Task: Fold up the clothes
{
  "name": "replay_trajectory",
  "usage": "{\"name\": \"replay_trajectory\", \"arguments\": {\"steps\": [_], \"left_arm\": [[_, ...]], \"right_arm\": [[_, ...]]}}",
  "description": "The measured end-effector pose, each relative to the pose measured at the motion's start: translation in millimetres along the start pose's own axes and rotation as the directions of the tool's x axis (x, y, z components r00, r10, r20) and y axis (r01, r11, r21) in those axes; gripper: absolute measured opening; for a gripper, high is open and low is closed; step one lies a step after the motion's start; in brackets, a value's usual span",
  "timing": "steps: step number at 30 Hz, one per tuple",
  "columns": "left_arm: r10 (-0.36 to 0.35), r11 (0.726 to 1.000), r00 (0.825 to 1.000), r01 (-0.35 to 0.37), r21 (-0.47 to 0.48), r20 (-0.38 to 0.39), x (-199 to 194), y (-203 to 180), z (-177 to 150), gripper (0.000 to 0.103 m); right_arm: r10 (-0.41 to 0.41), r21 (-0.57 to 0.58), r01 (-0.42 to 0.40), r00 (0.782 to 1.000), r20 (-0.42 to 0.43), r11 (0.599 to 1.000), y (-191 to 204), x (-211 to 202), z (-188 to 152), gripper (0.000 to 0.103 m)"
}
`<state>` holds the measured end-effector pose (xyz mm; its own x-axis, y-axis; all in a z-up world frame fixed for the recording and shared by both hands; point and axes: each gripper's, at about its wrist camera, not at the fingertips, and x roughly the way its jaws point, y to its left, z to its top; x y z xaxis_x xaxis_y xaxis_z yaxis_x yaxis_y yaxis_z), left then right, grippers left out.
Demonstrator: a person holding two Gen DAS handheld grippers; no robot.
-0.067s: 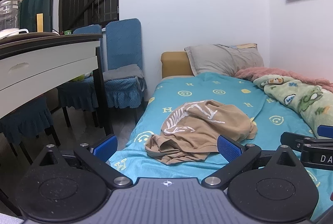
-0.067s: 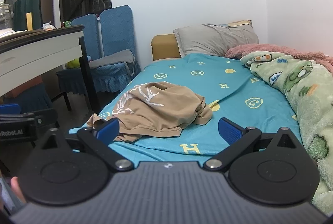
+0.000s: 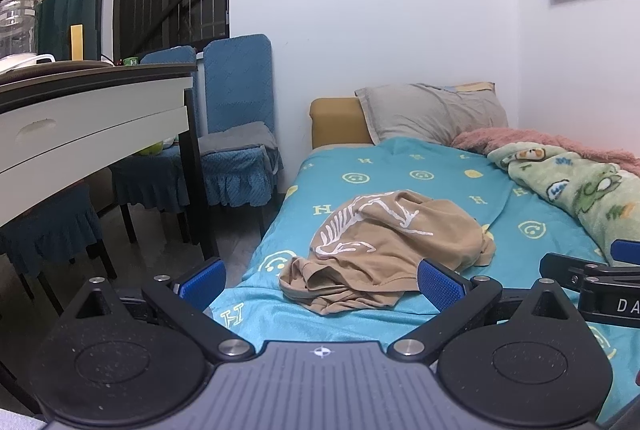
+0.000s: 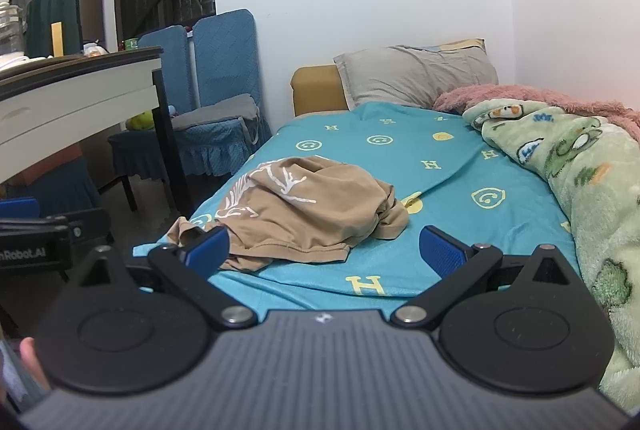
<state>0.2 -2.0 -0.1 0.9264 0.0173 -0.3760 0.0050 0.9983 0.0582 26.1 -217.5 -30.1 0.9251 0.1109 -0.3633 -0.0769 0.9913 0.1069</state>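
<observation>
The tan shirt (image 3: 384,250) lay crumpled on the bed (image 3: 440,166), near its edge. Both the left gripper (image 3: 320,282) and right gripper (image 4: 324,250) held their jaws wide, empty. A grab into the bunched heap risked pinching several layers, or snagging the sheet beneath.

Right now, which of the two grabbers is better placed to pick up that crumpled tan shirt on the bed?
Probably the left gripper. In its own view the tan shirt lies straight ahead between its open fingers. In the right gripper's view the shirt sits off to the left. Both are open and neither touches it.
</observation>
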Motion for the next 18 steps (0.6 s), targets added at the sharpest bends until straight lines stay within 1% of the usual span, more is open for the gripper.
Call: {"name": "replay_trajectory", "arguments": {"steps": [3, 7, 18], "left_arm": [[-0.001, 1.0, 1.0, 0.001, 0.006, 0.0, -1.1, -1.2, -0.5, 0.103], [-0.007, 1.0, 1.0, 0.007, 0.005, 0.001, 5.1, 6.3, -9.9, 0.103], [-0.006, 1.0, 1.0, 0.006, -0.003, -0.009, 2.8, 9.6, -14.5, 0.103]], "right_arm": [[-0.004, -0.007, 0.004, 1.0, 0.006, 1.0, -0.1, 0.5, 1.0, 0.103], [-0.004, -0.001, 0.004, 1.0, 0.006, 1.0, -0.5, -0.1, 1.6, 0.103], [-0.004, 0.0, 0.004, 1.0, -0.003, 1.0, -0.2, 1.9, 0.0, 0.103]]}}
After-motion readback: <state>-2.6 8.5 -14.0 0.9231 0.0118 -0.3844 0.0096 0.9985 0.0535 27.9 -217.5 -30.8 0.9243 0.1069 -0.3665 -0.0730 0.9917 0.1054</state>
